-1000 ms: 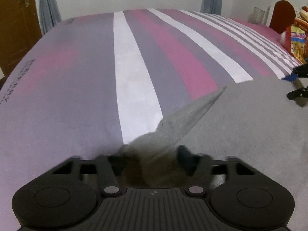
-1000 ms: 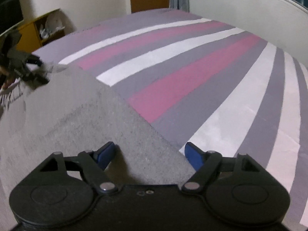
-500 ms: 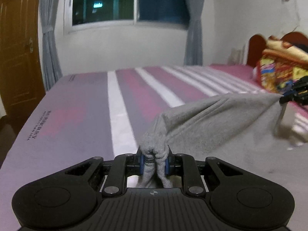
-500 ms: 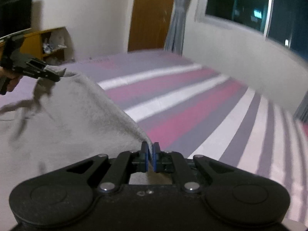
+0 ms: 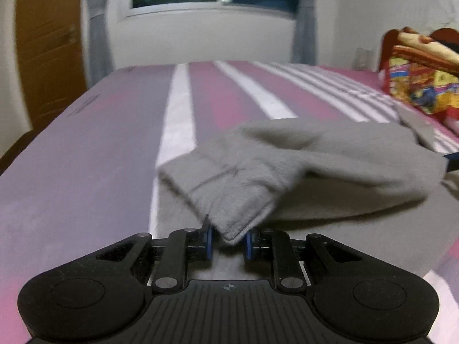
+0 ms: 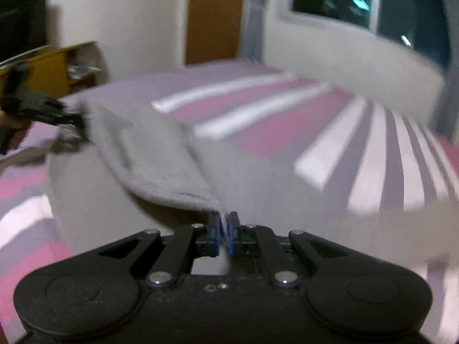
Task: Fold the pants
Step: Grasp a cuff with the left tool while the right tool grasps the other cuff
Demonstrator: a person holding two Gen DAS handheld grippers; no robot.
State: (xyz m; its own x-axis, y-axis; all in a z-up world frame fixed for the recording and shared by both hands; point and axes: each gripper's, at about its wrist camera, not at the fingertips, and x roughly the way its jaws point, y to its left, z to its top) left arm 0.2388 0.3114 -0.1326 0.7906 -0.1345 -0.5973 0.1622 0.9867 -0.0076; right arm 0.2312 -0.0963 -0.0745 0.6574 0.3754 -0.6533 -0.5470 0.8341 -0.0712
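Grey pants [image 5: 301, 160] lie on the striped bed [image 5: 114, 149], with one end lifted and folded over the rest. My left gripper [image 5: 228, 242] holds a corner of the cloth between its blue pads, the jaws a little apart around the thick fabric. My right gripper [image 6: 225, 236] is shut on the other corner of the grey pants [image 6: 160, 160]. The left gripper also shows in the right wrist view [image 6: 43, 111] at the far left, at the cloth's other corner. The right wrist view is blurred.
A colourful folded blanket [image 5: 424, 80] sits at the bed's right end by a red headboard. A wooden door [image 5: 48, 51] and a window with curtains stand behind the bed. A yellow shelf [image 6: 57, 66] stands at the left in the right wrist view.
Both grippers closed on the pants' corners, lifted them and carried the edge over the rest of the cloth. The left jaws now stand wider around the fabric than half a second ago.
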